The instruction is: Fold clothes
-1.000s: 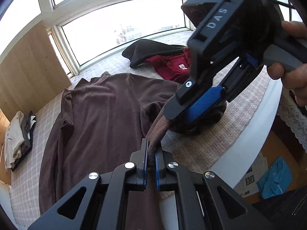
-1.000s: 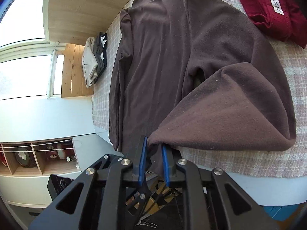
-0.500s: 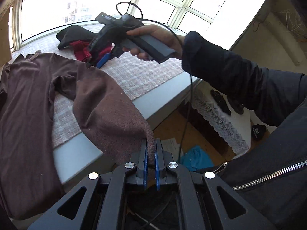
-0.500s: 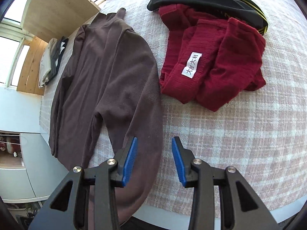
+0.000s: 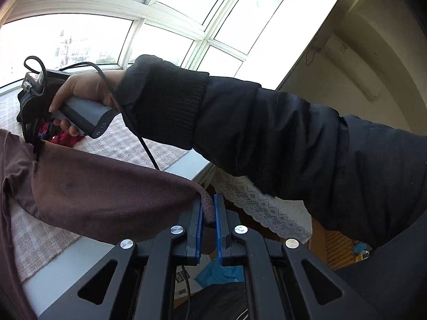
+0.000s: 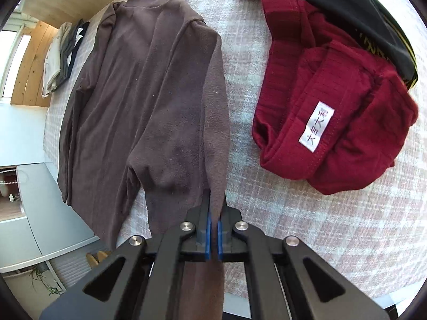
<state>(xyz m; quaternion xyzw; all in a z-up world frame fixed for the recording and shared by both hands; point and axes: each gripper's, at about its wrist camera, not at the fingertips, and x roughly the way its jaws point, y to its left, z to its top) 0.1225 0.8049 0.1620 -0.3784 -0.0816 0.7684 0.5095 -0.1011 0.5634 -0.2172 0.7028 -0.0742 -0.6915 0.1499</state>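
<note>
A brown long-sleeved sweater lies flat on the checked table cover. One of its sleeves is stretched out past the table edge. My left gripper holds the cuff end of that sleeve off the table; its jaws are opening slightly, with the cuff still pinched between the blue pads. My right gripper points down at the table, its jaws closing tight on the same sleeve close to the sweater's body. The left wrist view shows that right gripper at the far left in a person's hand.
A red ribbed garment with a white label lies right of the sweater, partly under a black garment. A folded stack of clothes sits at the far left. The person's dark sleeve and a cable cross the left wrist view.
My right gripper let go near the cuff, moved over the table with its jaws open, then shut on the sleeve near the body. My left gripper pulled the cuff out and up, stretching the sleeve.
</note>
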